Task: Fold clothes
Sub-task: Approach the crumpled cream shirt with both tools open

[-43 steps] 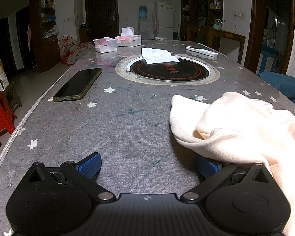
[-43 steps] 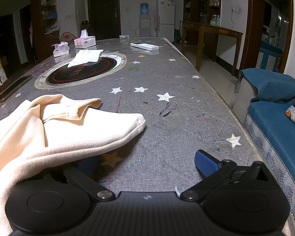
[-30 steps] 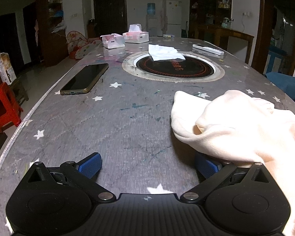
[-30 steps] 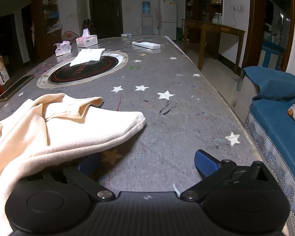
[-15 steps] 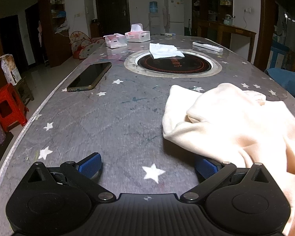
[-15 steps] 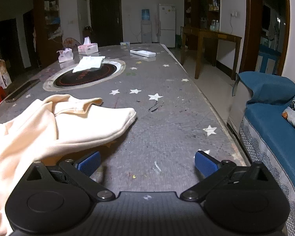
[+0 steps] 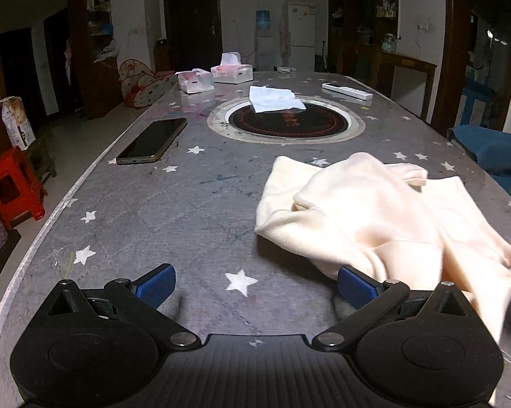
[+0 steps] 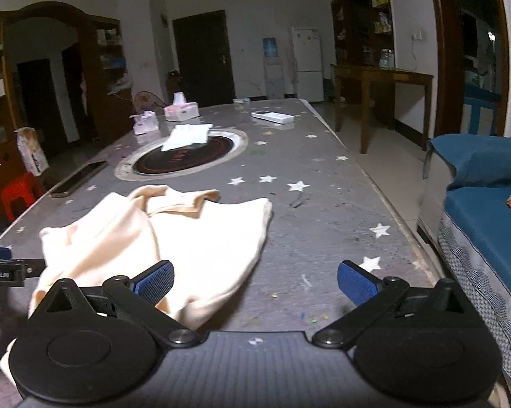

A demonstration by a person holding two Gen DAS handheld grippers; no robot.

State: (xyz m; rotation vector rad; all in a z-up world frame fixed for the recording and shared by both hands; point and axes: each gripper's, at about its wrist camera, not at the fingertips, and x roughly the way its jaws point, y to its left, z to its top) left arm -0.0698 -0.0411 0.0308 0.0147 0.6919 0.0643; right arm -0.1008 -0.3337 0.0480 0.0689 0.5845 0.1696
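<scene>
A cream garment (image 7: 374, 214) lies crumpled on the grey star-patterned table (image 7: 187, 210), right of centre in the left wrist view. My left gripper (image 7: 255, 285) is open, and its right pad (image 7: 356, 287) sits at the garment's near edge. In the right wrist view the garment (image 8: 194, 234) spreads left of centre, its near part running under the gripper body. My right gripper (image 8: 255, 282) is open, its left pad (image 8: 153, 280) over the cloth and its right pad (image 8: 357, 284) over bare table. Nothing is held between either pair of fingers.
A dark phone (image 7: 153, 141) lies at the table's left edge. A round inset cooktop (image 7: 286, 122) carries a white tissue (image 7: 276, 100). Tissue boxes (image 7: 231, 71) and a white remote (image 7: 347, 91) stand farther back. A red stool (image 7: 12, 187) is on the left, a blue sofa (image 8: 483, 204) on the right.
Both grippers have drawn back and risen; the cloth that lay over the left gripper's right finger and the right gripper's left finger no longer covers them. Both stay open.
</scene>
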